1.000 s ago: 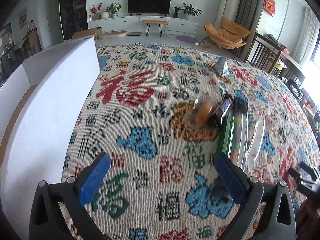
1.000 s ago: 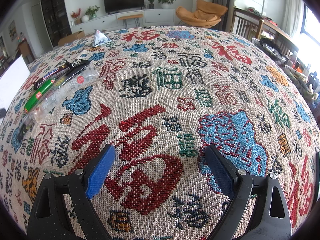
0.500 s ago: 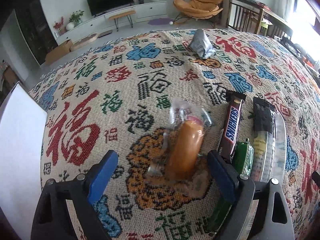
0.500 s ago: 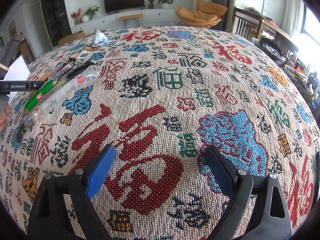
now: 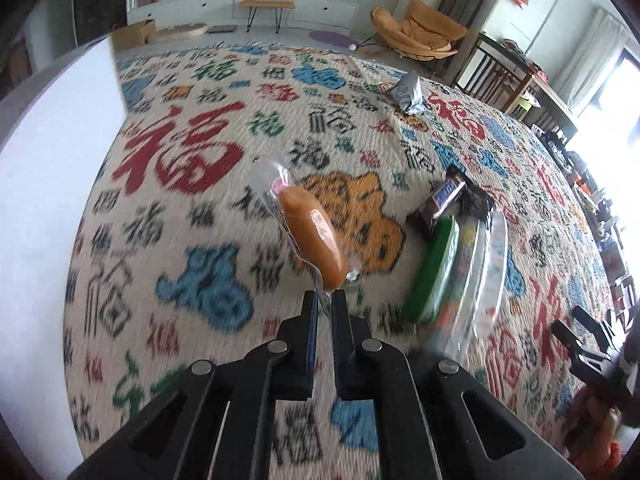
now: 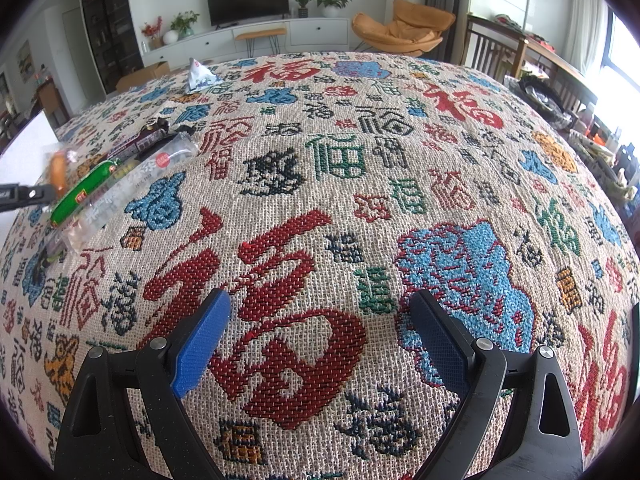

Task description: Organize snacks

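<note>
My left gripper (image 5: 325,300) is shut on the near end of a clear-wrapped orange bread roll (image 5: 310,234) and holds it above the patterned tablecloth (image 5: 192,216). To its right lie a Snickers bar (image 5: 442,198), a green packet (image 5: 434,268) and clear-wrapped long snacks (image 5: 490,268) side by side. A silver pouch (image 5: 406,94) lies farther back. My right gripper (image 6: 318,334) is open and empty over the cloth. In the right wrist view the row of snacks (image 6: 120,178) lies at far left, with the roll (image 6: 58,170) in the left gripper beside it and the pouch (image 6: 200,76) behind.
A white box (image 5: 52,152) stands along the table's left side. Wooden chairs (image 5: 504,76) and cluttered surfaces stand beyond the right edge of the table. The right gripper's black frame (image 5: 580,344) shows at lower right in the left wrist view.
My left gripper has shut on the wrapper end of the bread roll and raised it off the cloth. The right gripper has not moved.
</note>
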Demonstrator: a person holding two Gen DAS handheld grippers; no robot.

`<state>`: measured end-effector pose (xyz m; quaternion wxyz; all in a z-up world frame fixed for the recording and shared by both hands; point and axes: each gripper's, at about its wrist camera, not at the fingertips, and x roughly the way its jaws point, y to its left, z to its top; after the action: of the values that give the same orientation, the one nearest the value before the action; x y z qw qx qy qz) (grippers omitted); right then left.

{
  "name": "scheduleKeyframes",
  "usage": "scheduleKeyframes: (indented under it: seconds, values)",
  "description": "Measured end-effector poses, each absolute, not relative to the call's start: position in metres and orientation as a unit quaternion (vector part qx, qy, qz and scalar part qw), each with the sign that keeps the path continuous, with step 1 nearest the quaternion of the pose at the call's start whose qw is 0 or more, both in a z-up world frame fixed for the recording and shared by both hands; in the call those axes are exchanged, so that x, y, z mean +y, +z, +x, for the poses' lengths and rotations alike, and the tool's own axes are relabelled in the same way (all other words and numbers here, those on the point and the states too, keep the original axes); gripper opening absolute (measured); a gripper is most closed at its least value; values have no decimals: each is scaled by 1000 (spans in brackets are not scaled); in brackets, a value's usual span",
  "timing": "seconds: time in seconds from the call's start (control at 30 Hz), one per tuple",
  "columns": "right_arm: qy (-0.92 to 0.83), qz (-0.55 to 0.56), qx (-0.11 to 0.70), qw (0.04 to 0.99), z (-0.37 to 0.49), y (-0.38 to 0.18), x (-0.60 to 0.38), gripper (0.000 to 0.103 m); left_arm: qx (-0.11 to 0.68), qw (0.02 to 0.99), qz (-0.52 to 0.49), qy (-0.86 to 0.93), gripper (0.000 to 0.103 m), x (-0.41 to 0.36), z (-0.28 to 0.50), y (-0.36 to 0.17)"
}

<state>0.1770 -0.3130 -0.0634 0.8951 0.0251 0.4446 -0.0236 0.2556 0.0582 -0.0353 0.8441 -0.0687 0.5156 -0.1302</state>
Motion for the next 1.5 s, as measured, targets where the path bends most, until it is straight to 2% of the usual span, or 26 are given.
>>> scheduleKeyframes:
  seconds: [0.17, 0.2, 0.23, 0.27, 0.3, 0.33, 0.47, 0.67, 0.8, 0.93, 1.07, 1.27, 1.37, 1.5]
  values:
    - [-24, 25, 445, 895, 177, -63, -313, 94, 515, 842, -73, -143, 6, 84, 192, -21]
    - [-24, 25, 445, 895, 177, -63, -313, 94, 510, 845, -75, -144, 14, 87, 183, -19]
    - [-23, 25, 445, 895, 177, -63, -313, 94, 506, 847, -77, -144, 39, 91, 177, -18]
    - [-23, 25, 445, 895, 177, -63, -313, 94, 501, 851, -77, -139, 58, 93, 172, -18]
    - [-23, 25, 445, 895, 177, -63, -313, 94, 495, 856, -77, -128, 88, 96, 168, -18]
    - [-23, 25, 445, 895, 177, -63, -313, 94, 484, 864, -77, -114, 91, 100, 163, -19]
    - [-23, 25, 444, 895, 177, -63, -313, 94, 467, 875, -61, -110, 91, 94, 173, -17]
    - [-23, 25, 444, 895, 177, -64, -313, 94, 463, 869, 96, -144, 93, 47, 240, -11]
    - [-23, 25, 444, 895, 177, -63, -313, 94, 478, 852, 145, -159, 94, 28, 281, -28]
    - [-23, 25, 444, 895, 177, -63, -313, 94, 548, 813, 115, -161, 95, 38, 303, -62]
    - [-23, 25, 444, 895, 177, -64, -313, 94, 550, 806, 36, -216, 98, 56, 282, -49]
    - [-23, 25, 445, 895, 178, -64, -312, 94, 560, 782, 46, -269, 98, 39, 256, -47]
    - [-23, 25, 445, 895, 178, -64, -313, 94, 570, 756, 104, -303, 98, 23, 243, -50]
    - [-23, 25, 445, 895, 178, -64, -313, 94, 551, 781, 113, -273, 98, 30, 241, -42]
